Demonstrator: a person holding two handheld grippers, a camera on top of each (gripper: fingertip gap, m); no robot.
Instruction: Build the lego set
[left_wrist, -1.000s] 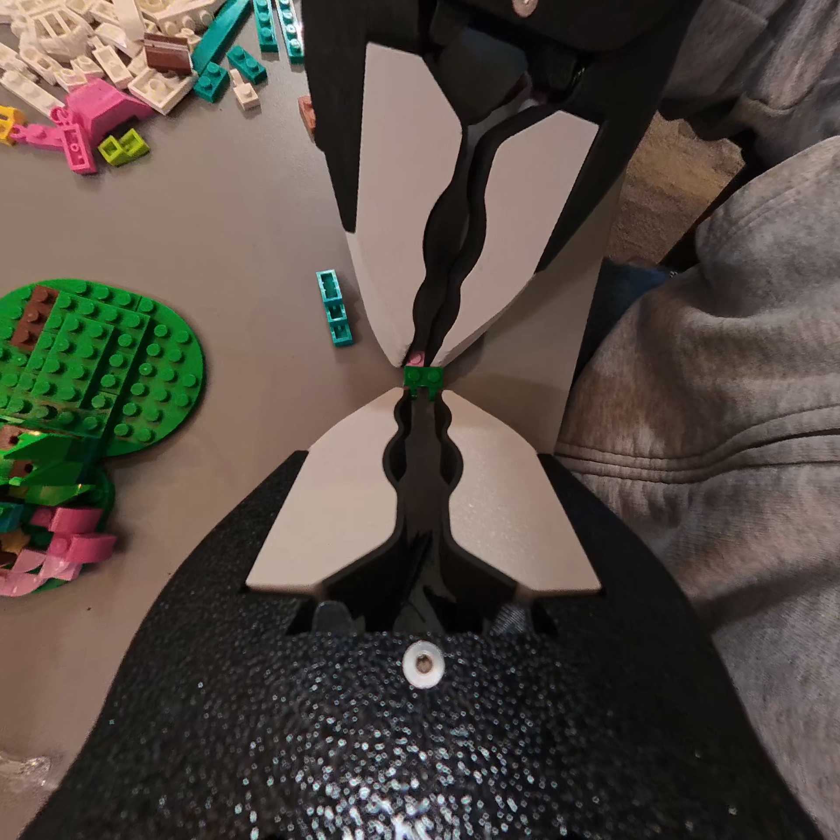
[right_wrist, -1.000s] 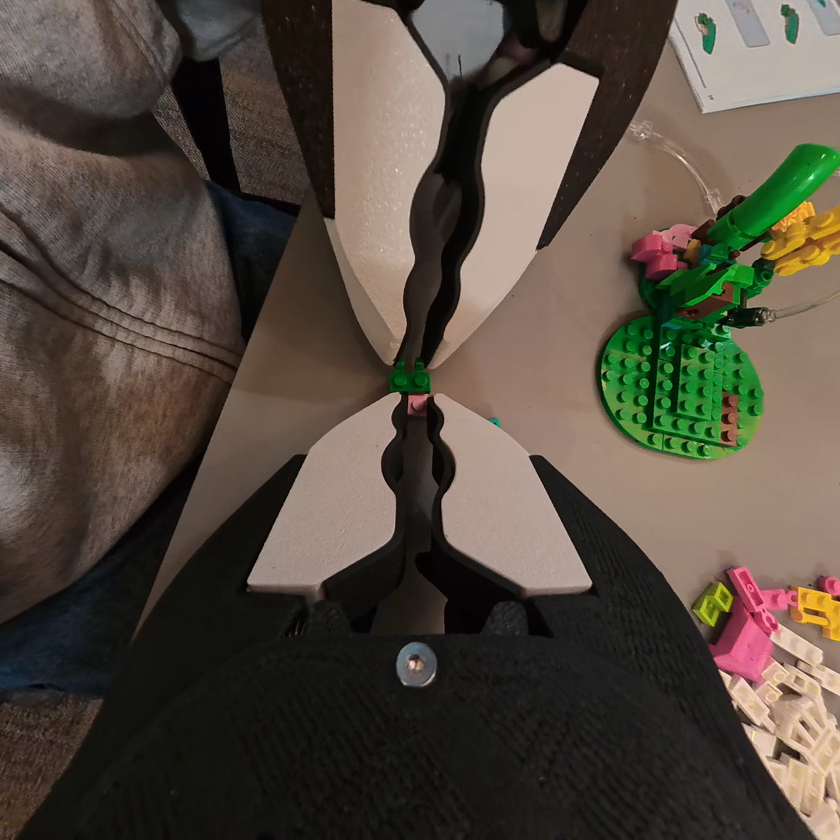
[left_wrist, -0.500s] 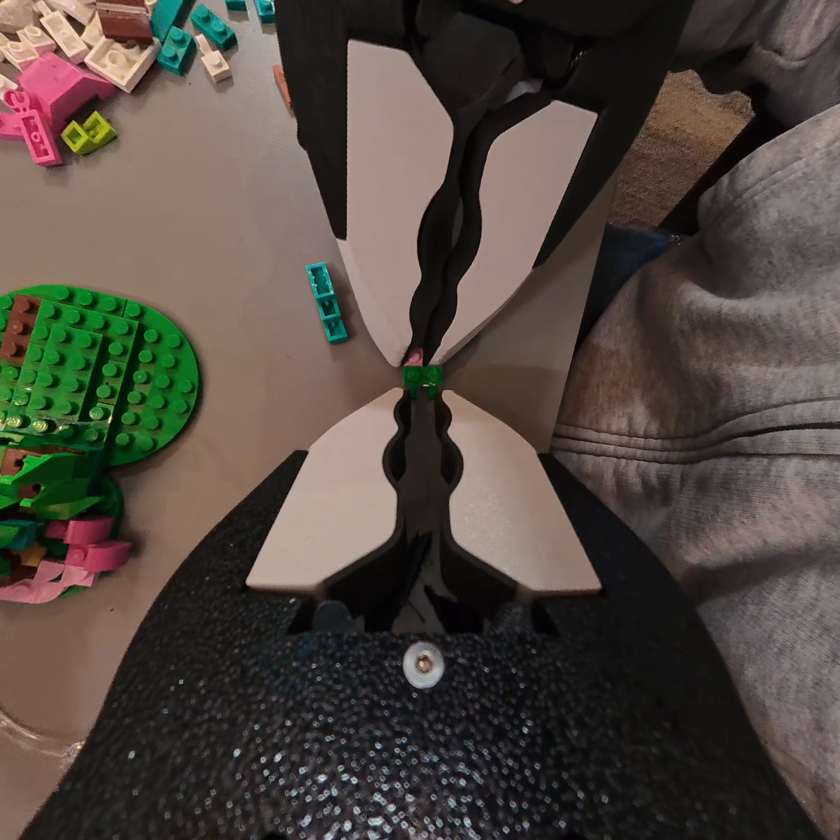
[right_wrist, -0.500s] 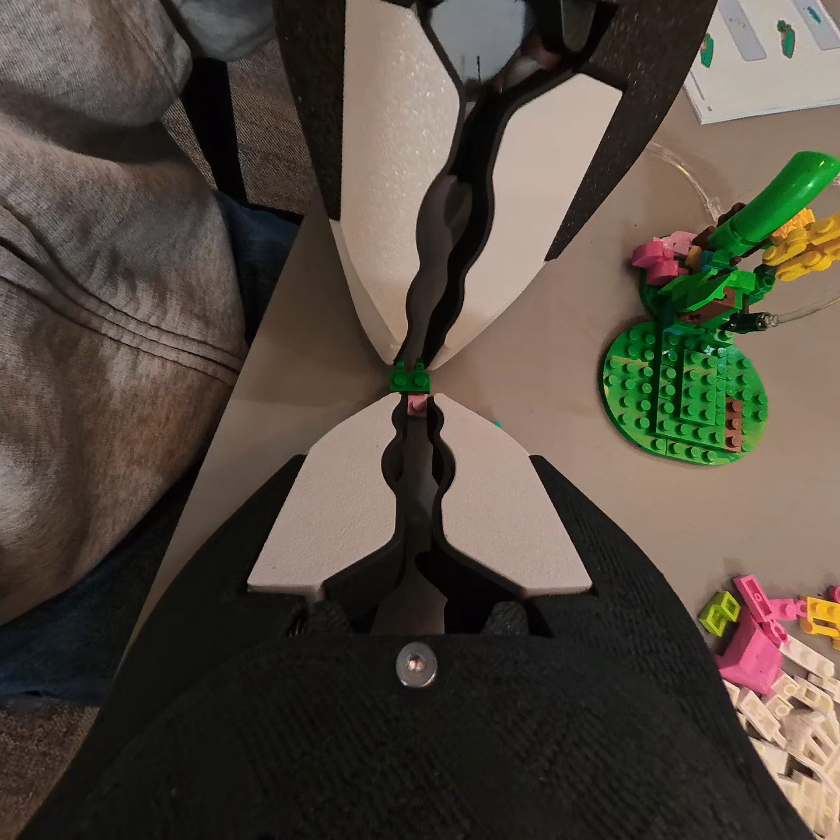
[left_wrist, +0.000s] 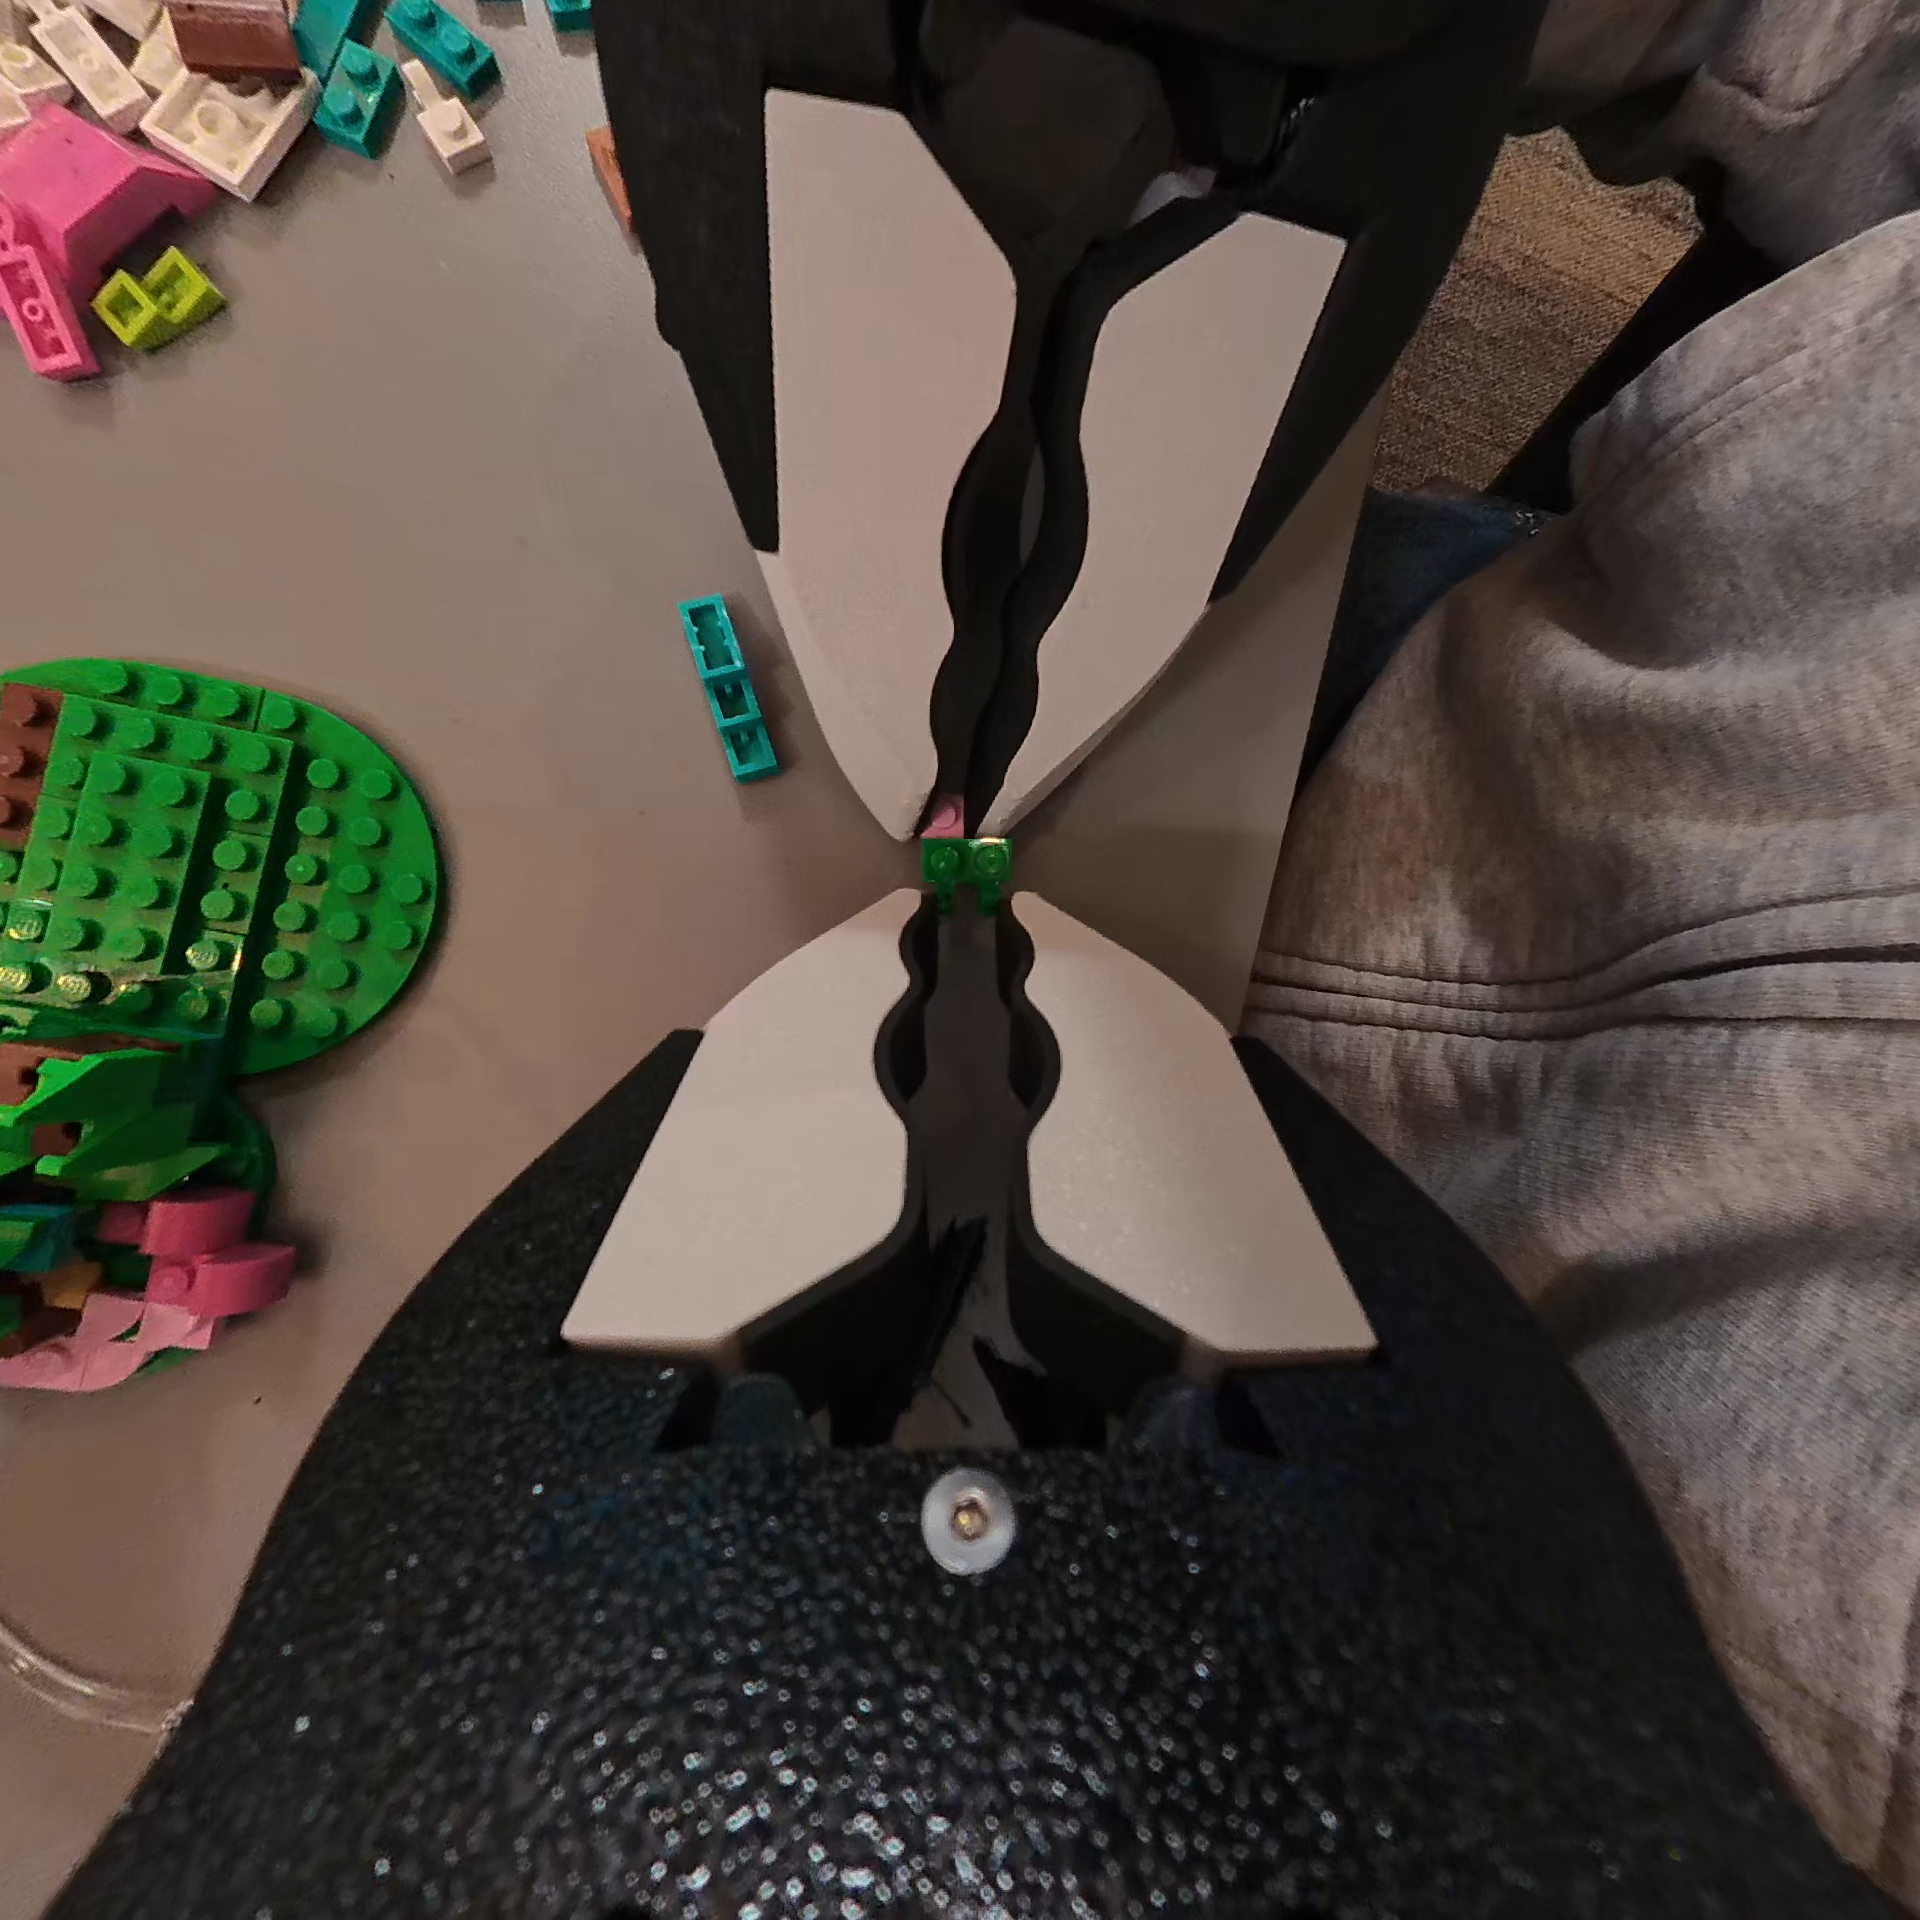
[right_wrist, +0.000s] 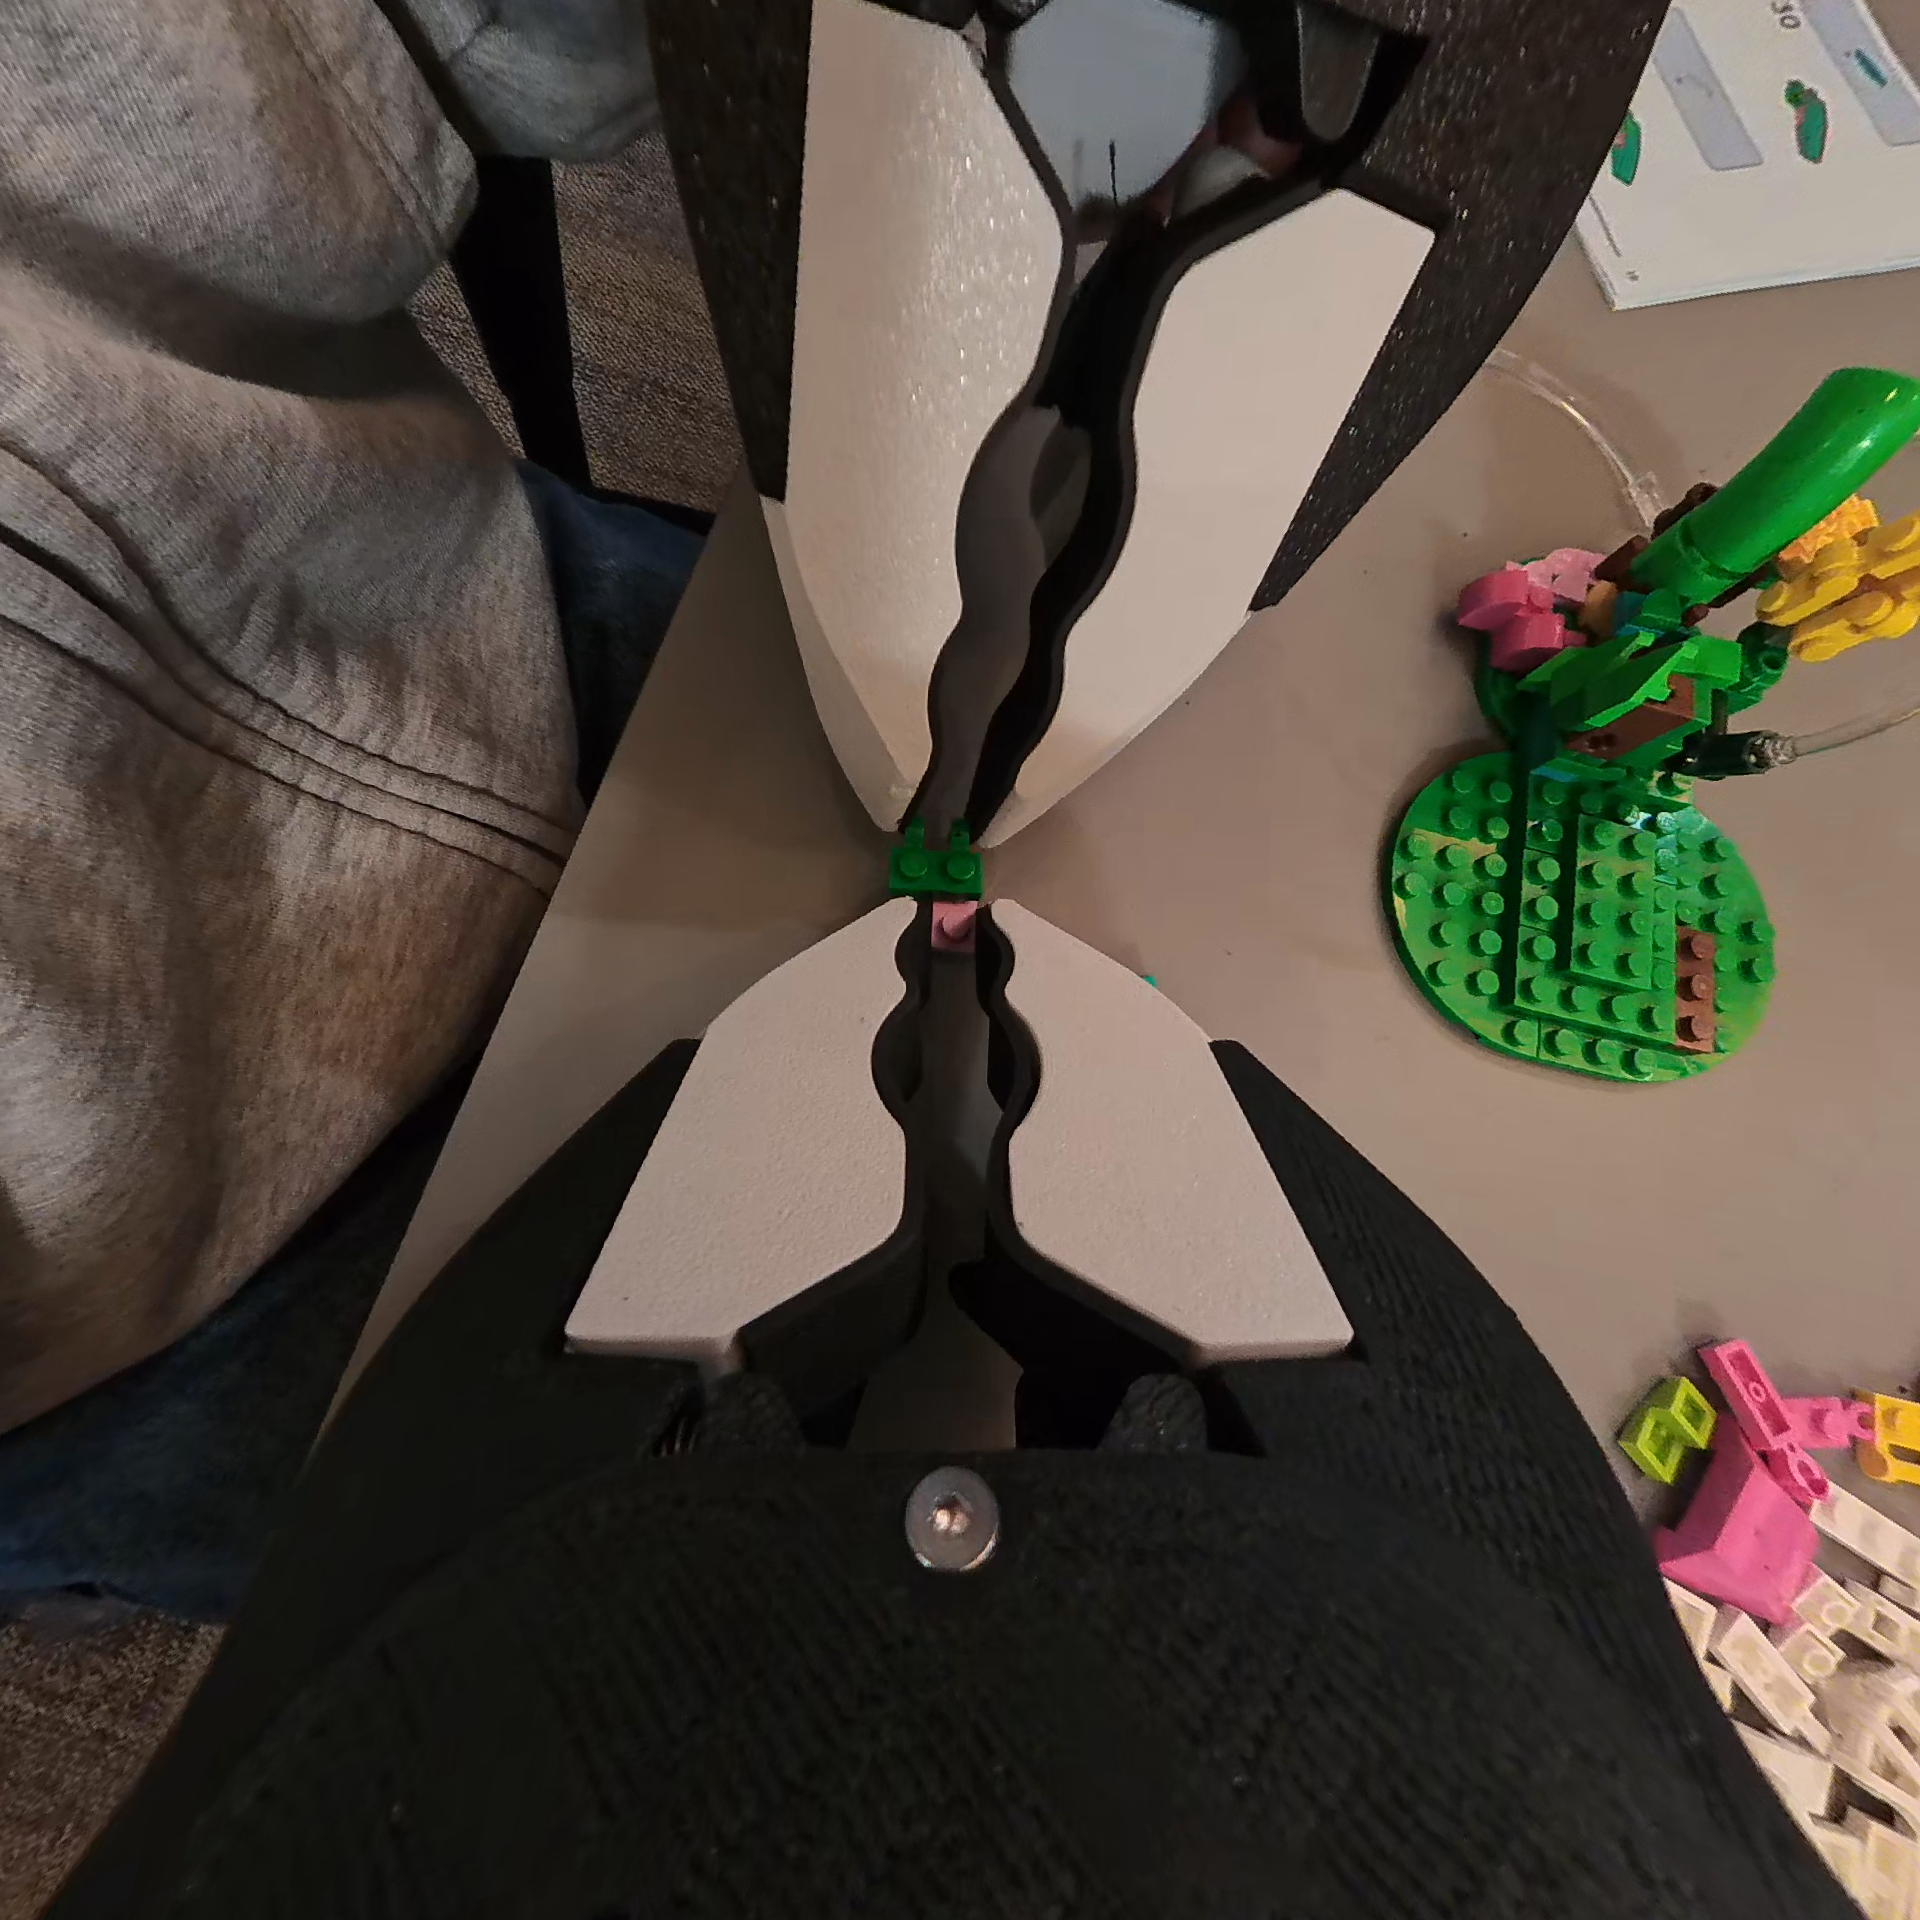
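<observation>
2 grippers (left_wrist: 966, 902), 1 green plate (left_wrist: 966, 862), 1 pink stud piece (right_wrist: 952, 928), 1 teal brick (left_wrist: 727, 688)

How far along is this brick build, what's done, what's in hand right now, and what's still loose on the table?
Done: a green round base carries stacked green plates, a curved green stem and pink and yellow flowers. In hand: the left claw grips a small green clip plate; the right claw grips a tiny pink piece, the two tip to tip above the table. Left: piles of white, pink, lime and teal pieces, plus one teal plate.

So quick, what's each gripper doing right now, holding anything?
Left gripper: closed on a small green brick.
Right gripper: closed on a small pink brick.
</observation>
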